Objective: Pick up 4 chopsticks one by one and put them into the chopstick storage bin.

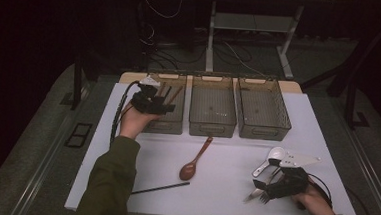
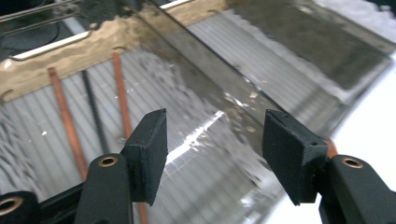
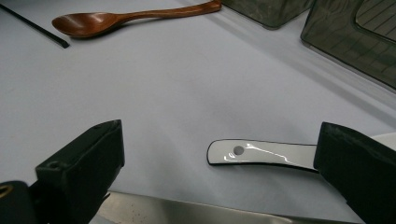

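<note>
My left gripper [image 1: 151, 102] hovers over the left bin [image 1: 175, 122], its jaws apart with nothing between them [image 2: 215, 149]. Below it in that bin lie two brown chopsticks [image 2: 122, 93] and a black one [image 2: 95, 112]. My right gripper [image 1: 263, 184] rests low at the table's front right, jaws wide [image 3: 219, 140]. A white spoon [image 1: 274, 155] lies there, and its handle [image 3: 261, 153] reaches in between the jaws near the right one without being pressed. A metal fork [image 1: 256, 194] lies under this gripper. A wooden spoon [image 1: 193, 164] and a black chopstick [image 1: 161, 188] lie on the table's middle.
Three clear grey bins stand in a row at the back of the white table [image 1: 235, 155]: the left one, a middle bin [image 1: 211, 124] and a right bin [image 1: 263, 128], the last two looking bare inside. Dark floor and cables lie beyond the table.
</note>
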Demonstrator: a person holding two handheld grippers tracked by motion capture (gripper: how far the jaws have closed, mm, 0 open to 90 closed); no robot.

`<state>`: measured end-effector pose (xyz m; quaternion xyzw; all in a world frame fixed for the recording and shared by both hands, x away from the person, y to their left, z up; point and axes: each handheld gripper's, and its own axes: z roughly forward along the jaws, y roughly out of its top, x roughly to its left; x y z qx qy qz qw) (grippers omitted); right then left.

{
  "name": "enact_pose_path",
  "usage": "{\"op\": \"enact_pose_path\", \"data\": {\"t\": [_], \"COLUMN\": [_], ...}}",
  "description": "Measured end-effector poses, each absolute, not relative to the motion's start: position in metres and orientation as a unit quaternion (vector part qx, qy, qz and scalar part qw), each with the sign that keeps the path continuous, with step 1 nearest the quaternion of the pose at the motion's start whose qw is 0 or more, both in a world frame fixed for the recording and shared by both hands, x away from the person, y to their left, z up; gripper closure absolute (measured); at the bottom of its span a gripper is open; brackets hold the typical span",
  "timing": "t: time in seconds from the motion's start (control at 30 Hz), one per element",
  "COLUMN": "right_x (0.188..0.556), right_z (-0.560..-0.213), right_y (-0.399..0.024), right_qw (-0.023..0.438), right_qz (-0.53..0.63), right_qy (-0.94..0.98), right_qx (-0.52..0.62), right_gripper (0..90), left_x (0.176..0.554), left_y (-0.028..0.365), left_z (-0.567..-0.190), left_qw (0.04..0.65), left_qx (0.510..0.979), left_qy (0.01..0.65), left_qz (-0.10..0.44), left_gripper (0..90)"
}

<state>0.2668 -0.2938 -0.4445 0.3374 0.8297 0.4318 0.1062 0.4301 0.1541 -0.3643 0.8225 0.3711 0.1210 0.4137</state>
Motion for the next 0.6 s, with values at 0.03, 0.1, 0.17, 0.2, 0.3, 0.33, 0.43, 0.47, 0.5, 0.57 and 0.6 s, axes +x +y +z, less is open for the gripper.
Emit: {"op": "enact_pose_path", "data": {"t": [0.03,0.1,0.17,0.2,0.3,0.33,0.43,0.47,0.5,0.57,0.6], "right_x": [0.267,0.267,0.267,0.267,0.267,0.267,0.267,0.267,0.267,0.267,0.267], "right_z": [-0.445,-0.445,-0.445,-0.445,-0.444,-0.444,-0.445,-0.445,-0.444,-0.444,-0.444], "right_y": [-0.294,-0.294,-0.293,-0.293,-0.294,-0.294,-0.294,-0.294,-0.293,-0.294,-0.294], "right_qw": [0.106,0.106,0.106,0.106,0.107,0.107,0.107,0.107,0.106,0.107,0.107], "right_qz": [0.432,0.432,0.432,0.432,0.432,0.432,0.431,0.431,0.431,0.431,0.431], "right_qy": [0.830,0.830,0.830,0.830,0.830,0.830,0.830,0.830,0.830,0.830,0.830], "right_qx": [0.338,0.337,0.337,0.336,0.337,0.338,0.337,0.337,0.337,0.337,0.338], "right_gripper": [1.8,1.8,1.8,1.8,1.8,1.8,1.8,1.8,1.8,1.8,1.8], "left_x": [0.425,0.414,0.403,0.398,0.385,0.380,0.367,0.362,0.358,0.348,0.343], "left_y": [0.154,0.155,0.156,0.157,0.160,0.161,0.164,0.164,0.164,0.164,0.164], "left_z": [-0.365,-0.366,-0.367,-0.367,-0.369,-0.370,-0.374,-0.375,-0.377,-0.381,-0.383], "left_qw": [0.416,0.419,0.419,0.420,0.417,0.417,0.422,0.425,0.426,0.427,0.429], "left_qx": [0.823,0.825,0.829,0.831,0.838,0.838,0.841,0.840,0.841,0.844,0.844], "left_qy": [0.367,0.360,0.351,0.346,0.334,0.334,0.324,0.323,0.320,0.312,0.310], "left_qz": [0.120,0.117,0.114,0.112,0.110,0.108,0.100,0.096,0.093,0.087,0.084], "left_gripper": [38.1,36.6,35.0,34.3,31.8,31.1,29.1,28.8,28.1,27.3,27.2]}}
